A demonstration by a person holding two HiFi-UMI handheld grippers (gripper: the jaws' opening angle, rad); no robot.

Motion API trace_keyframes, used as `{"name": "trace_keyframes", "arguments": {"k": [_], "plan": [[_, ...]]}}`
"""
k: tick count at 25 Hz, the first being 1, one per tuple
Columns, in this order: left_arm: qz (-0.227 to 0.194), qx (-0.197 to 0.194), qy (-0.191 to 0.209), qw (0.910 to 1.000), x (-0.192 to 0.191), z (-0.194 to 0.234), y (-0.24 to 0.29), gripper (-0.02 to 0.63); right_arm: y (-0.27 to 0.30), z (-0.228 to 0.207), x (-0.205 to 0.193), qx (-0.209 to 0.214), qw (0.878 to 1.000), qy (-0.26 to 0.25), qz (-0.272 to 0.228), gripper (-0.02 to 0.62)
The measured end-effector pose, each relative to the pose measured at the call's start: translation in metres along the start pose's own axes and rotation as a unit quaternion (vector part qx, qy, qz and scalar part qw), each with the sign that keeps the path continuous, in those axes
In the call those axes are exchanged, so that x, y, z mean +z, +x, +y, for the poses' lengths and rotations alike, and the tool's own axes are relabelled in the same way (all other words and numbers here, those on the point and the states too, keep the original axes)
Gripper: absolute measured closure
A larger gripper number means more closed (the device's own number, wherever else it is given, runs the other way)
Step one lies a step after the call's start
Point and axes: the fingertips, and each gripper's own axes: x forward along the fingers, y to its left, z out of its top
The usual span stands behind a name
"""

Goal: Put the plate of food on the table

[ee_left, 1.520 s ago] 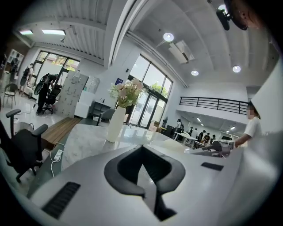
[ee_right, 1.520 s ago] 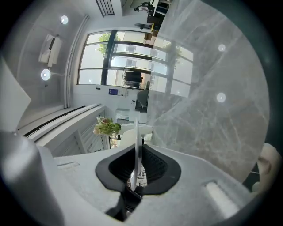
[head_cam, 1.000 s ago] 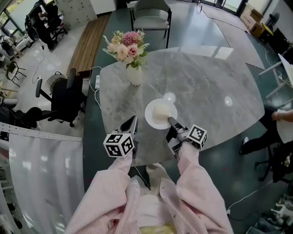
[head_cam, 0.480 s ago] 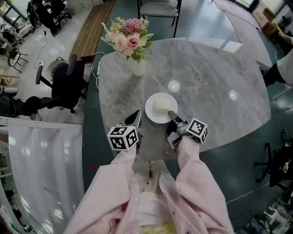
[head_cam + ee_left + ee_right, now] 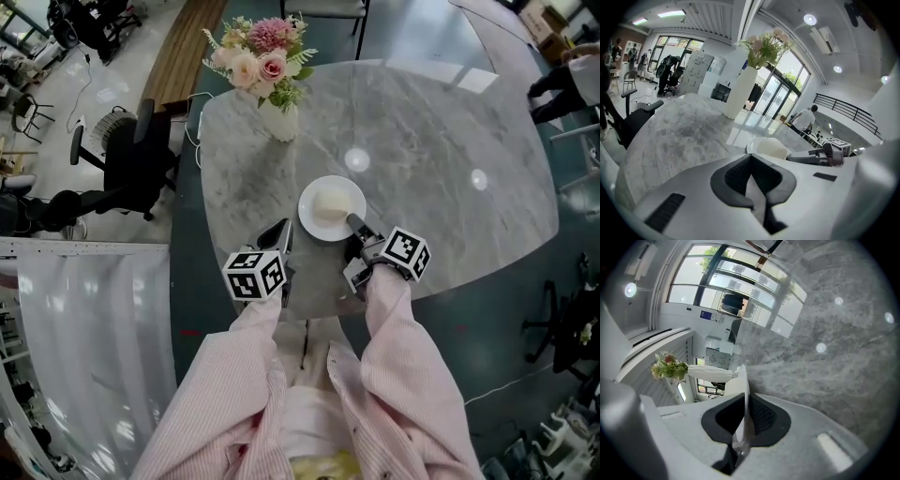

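A white plate (image 5: 331, 208) with a pale mound of food is over the near part of the grey marble table (image 5: 431, 141). My right gripper (image 5: 354, 223) is shut on its near rim. In the right gripper view the rim (image 5: 742, 380) stands edge-on between the dark pads of my right gripper (image 5: 744, 399). I cannot tell whether the plate touches the tabletop. My left gripper (image 5: 279, 234) is just left of the plate, shut and holding nothing. In the left gripper view the left gripper (image 5: 751, 161) points at the plate (image 5: 768, 146), and the right gripper (image 5: 792, 159) reaches in from the right.
A white vase of pink flowers (image 5: 279, 120) stands at the table's far left. A black office chair (image 5: 131, 164) is on the floor to the left. The table's near edge (image 5: 319, 309) is right under my forearms. A person's legs (image 5: 562, 80) show at far right.
The head camera has shifted, so the table sits higher in the picture. The plate stays gripped by the right gripper, and both grippers have hardly moved against the table.
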Motion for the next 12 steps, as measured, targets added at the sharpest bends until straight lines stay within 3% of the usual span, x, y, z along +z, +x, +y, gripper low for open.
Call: {"name": "trace_keyframes", "arguments": {"k": [12], "plan": [[0.002, -0.016, -0.004, 0.9999, -0.0075, -0.0107, -0.0053, 0.609, 0.0008, -0.0061, -0.0033, -0.069, 0.996, -0.062, 0.013, 0.569]]}}
